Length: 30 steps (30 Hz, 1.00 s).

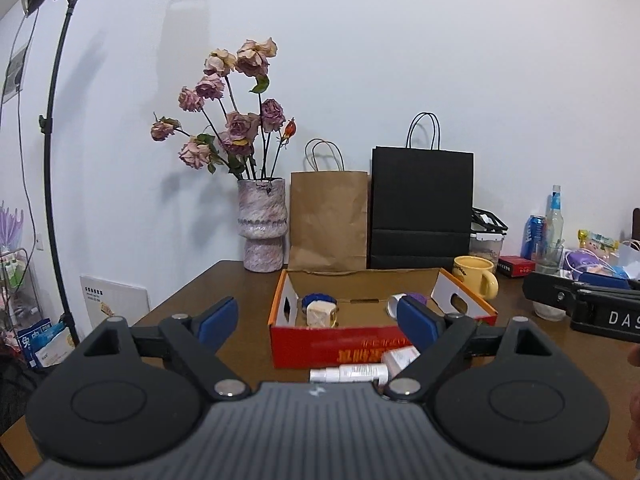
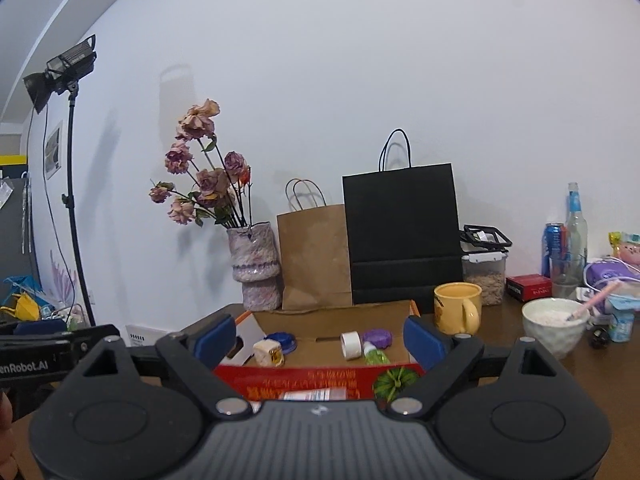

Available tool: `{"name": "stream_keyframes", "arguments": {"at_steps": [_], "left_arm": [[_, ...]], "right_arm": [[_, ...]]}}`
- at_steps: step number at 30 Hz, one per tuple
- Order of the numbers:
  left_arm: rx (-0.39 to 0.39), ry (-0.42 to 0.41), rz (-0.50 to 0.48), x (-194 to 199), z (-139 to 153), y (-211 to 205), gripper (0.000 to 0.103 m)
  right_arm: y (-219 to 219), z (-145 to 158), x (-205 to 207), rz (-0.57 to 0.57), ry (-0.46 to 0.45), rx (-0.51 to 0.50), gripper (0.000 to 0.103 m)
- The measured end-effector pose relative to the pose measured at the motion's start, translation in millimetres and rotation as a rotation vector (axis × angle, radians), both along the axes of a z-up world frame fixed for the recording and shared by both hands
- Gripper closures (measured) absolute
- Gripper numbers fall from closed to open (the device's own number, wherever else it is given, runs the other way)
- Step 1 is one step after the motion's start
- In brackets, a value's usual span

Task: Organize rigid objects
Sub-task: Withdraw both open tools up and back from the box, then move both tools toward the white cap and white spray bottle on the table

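1. Left claw [image 1: 316, 316]: jaws spread wide, nothing between the blue pads [image 1: 218, 316]. Right claw [image 2: 318, 338]: likewise wide open, holding nothing.
2. White spray bottle [image 1: 350, 373] lies on its side on the bench [image 1: 224, 284], just below and in front of the left claw, against the red front wall of the cardboard box [image 1: 340, 346]. A small white carton [image 1: 400, 358] lies touching it on the right.
3. Box sits directly ahead of both claws, open top facing up.
4. Inside the box, left part: cream cube-shaped item [image 2: 269, 353] with a blue round lid [image 2: 282, 340] just behind it.
5. Inside the box, right part: white tape roll [image 2: 351, 345], upright on its edge; purple round lid [image 2: 378, 338] beside it; small green bottle [image 2: 375, 356] lying nearer the front wall.
6. Yellow mug [image 2: 458, 308] stands on the bench just right of the box's far corner.
7. White bowl [image 2: 554, 326] with pink spoon, farther right.
8. Against the wall: vase of dried roses [image 1: 262, 226], brown paper bag [image 1: 328, 220], black paper bag [image 1: 420, 208].
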<state>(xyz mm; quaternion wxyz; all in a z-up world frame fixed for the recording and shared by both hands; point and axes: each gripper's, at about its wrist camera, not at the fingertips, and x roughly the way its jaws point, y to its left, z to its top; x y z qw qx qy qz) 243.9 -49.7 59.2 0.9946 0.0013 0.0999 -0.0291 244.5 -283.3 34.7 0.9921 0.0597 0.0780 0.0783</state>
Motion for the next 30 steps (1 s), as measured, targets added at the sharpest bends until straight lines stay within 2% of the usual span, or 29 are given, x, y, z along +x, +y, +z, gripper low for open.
{"name": "stream_keyframes", "arguments": {"at_steps": [3, 16, 20, 25, 30], "left_arm": [[0.015, -0.023, 0.007, -21.9, -6.0, 1.6, 0.014], [0.008, -0.044, 0.056, -94.3, -22.7, 19.9, 0.011], [-0.016, -0.016, 0.044, -113.5, -31.5, 22.2, 0.011], [0.026, -0.041, 0.038, -133.2, -36.3, 20.0, 0.007], [0.014, -0.053, 0.029, -139.4, -32.9, 17.4, 0.007]], "right_arm": [[5.9, -4.8, -23.1, -0.013, -0.017, -0.057, 0.011], [28.7, -14.7, -111.2, -0.025, -0.049, -0.166, 0.008], [33.2, -20.7, -127.7, -0.003, -0.028, -0.148, 0.007], [37.6, -26.2, -146.5, 0.009, -0.02, -0.167, 0.007], [38.8, -30.1, -155.6, 0.031, -0.004, -0.158, 0.007]]}}
